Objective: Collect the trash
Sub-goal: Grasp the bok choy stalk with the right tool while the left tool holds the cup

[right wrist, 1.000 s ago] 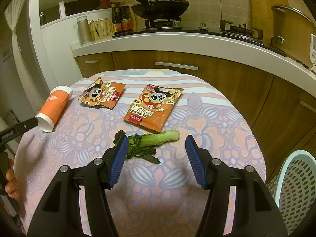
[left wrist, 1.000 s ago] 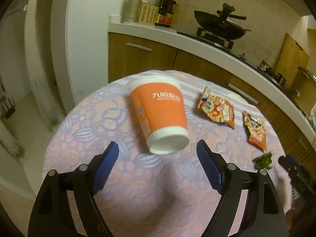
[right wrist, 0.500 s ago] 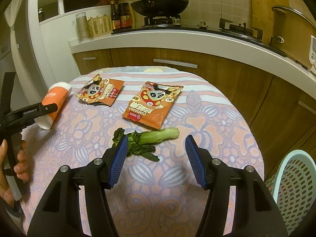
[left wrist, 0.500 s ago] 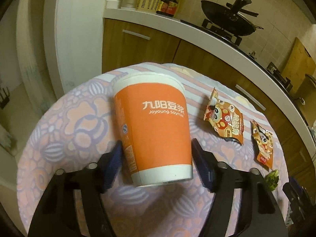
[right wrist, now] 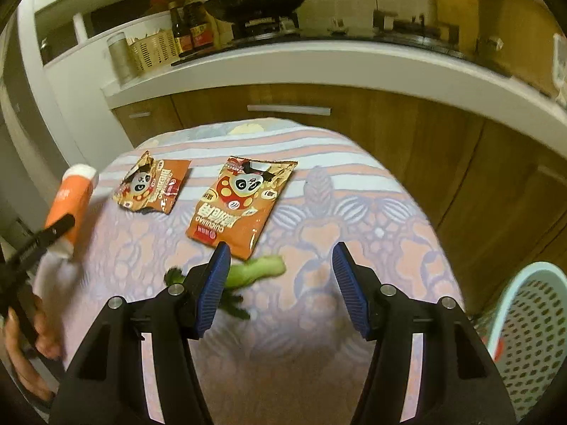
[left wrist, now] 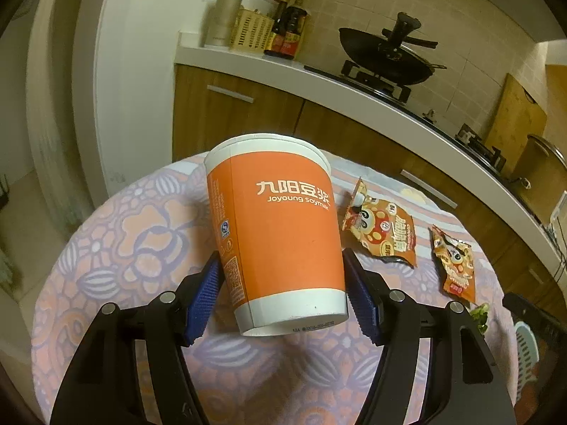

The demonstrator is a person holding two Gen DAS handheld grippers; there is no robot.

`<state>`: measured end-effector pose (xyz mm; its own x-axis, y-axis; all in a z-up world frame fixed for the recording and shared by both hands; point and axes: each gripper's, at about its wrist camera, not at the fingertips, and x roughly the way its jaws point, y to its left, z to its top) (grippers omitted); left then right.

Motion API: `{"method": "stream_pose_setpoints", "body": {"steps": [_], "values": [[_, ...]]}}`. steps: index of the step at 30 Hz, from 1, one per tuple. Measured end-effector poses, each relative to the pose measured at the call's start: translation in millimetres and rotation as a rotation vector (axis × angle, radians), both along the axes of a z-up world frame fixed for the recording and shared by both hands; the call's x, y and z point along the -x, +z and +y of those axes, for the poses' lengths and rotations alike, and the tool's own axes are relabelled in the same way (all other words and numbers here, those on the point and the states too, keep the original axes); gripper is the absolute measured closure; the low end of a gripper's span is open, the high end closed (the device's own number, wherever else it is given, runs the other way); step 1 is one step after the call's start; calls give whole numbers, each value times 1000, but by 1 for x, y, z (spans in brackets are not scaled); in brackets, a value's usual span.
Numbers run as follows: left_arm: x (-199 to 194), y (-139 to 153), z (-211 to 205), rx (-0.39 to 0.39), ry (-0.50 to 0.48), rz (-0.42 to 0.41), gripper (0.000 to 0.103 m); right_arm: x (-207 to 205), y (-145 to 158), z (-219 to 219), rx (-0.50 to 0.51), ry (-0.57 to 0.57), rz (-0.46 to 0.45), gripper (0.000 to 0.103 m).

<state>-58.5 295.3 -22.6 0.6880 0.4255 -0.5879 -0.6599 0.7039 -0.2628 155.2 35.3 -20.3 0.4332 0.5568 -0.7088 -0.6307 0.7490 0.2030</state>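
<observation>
An orange paper soymilk cup (left wrist: 280, 233) sits between the blue pads of my left gripper (left wrist: 281, 285), which is shut on its lower half and holds it tilted above the table. The cup also shows at the left of the right wrist view (right wrist: 71, 205). Two orange snack wrappers (left wrist: 381, 230) (left wrist: 455, 262) lie to its right. In the right wrist view they lie mid-table (right wrist: 154, 187) (right wrist: 241, 202). My right gripper (right wrist: 280, 283) is open and empty above a green bok choy stalk (right wrist: 248, 272), whose leaves its left finger partly hides.
The round table (right wrist: 372, 219) has a floral cloth. A pale green perforated basket (right wrist: 528, 322) stands on the floor at its right. A kitchen counter (right wrist: 319, 63) with wok, bottles and a small basket runs behind. Wooden cabinets (left wrist: 234, 113) are below it.
My left gripper moved in around the lying cup, shut on it and lifted it. My right gripper moved forward toward the bok choy and stayed open.
</observation>
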Motion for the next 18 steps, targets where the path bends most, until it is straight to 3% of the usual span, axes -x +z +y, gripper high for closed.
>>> {"method": "stream_pose_setpoints", "body": {"steps": [3, 5, 11, 15, 18], "values": [[1, 1, -1, -13, 2, -4, 39, -1, -4, 10, -19, 71, 46, 47], [1, 1, -1, -13, 1, -6, 39, 6, -6, 17, 5, 87, 27, 47], [4, 1, -1, -6, 3, -17, 39, 39, -4, 24, 34, 95, -24, 47], [5, 1, -1, -9, 0, -19, 39, 57, -12, 36, 61, 108, 22, 47], [7, 1, -1, -9, -3, -23, 39, 62, -19, 51, 130, 73, 3, 44]]}}
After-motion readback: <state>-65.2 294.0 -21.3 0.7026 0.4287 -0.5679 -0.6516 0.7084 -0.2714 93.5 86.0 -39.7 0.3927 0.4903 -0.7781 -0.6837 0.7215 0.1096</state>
